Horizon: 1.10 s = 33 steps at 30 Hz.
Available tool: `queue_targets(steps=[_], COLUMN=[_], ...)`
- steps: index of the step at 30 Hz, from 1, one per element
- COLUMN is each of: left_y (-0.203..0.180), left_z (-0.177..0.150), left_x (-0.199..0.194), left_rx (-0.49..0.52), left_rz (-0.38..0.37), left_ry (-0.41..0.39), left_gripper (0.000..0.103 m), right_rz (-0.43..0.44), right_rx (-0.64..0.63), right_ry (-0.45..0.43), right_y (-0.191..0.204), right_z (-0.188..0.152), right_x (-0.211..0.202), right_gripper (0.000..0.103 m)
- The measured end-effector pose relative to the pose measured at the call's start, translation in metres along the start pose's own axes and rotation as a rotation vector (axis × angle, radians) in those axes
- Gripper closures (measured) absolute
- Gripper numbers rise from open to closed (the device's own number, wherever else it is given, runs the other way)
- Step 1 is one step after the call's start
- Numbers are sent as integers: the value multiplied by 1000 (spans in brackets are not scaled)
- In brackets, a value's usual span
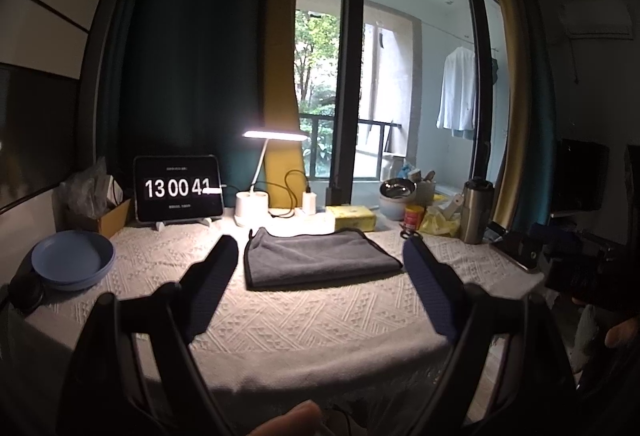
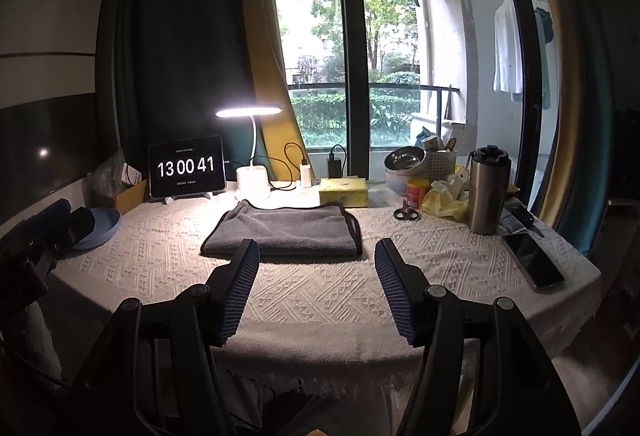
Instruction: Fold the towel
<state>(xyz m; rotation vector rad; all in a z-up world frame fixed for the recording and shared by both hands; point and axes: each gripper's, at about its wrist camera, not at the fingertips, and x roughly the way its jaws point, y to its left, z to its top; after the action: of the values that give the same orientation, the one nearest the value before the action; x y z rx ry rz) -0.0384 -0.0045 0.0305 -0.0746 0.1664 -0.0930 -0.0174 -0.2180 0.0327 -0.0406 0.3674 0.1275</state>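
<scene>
We saw the counter (image 2: 320,292) carrying the grey towel (image 2: 284,232) at its middle, already doubled flat. It looked soft, light and limp, best pinched at a bound corner. Our left hand-held gripper (image 1: 320,276) and right hand-held gripper (image 2: 316,276) hung near it, fingers apart, empty.

1. The towel (image 2: 282,230), at frame centre, is plain dark grey with a black bound edge.
2. The tablecloth (image 2: 320,288) across the lower frame is cream, woven in raised zigzag and diamond patterns.
3. The plate (image 1: 72,260) at the left is soft blue.
4. The tissue box (image 2: 343,192) above centre is yellow.
5. The gripper pads (image 2: 240,292) are ribbed dark blue on black frames.
6. The curtains (image 2: 264,36) in the upper frame are dark teal and mustard yellow.
</scene>
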Motion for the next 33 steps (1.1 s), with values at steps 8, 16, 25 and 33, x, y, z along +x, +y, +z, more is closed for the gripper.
queue_targets(steps=[8,16,25,33], left_y=[3,2,4,4], left_z=[-1,-2,-4,-3], left_x=[2,2,2,2], left_rx=[-11,-15,-31,-30], left_rz=[7,21,52,45], left_ry=[18,17,18,18], left_gripper=[18,18,18,18], right_rz=[2,9,19,23], right_rx=[-3,-6,-9,-10], right_ry=[7,14,21,34], right_y=[0,2,5,7], right_z=[-2,-4,-5,-7], right_x=[2,5,7,11], right_gripper=[39,39,39,39])
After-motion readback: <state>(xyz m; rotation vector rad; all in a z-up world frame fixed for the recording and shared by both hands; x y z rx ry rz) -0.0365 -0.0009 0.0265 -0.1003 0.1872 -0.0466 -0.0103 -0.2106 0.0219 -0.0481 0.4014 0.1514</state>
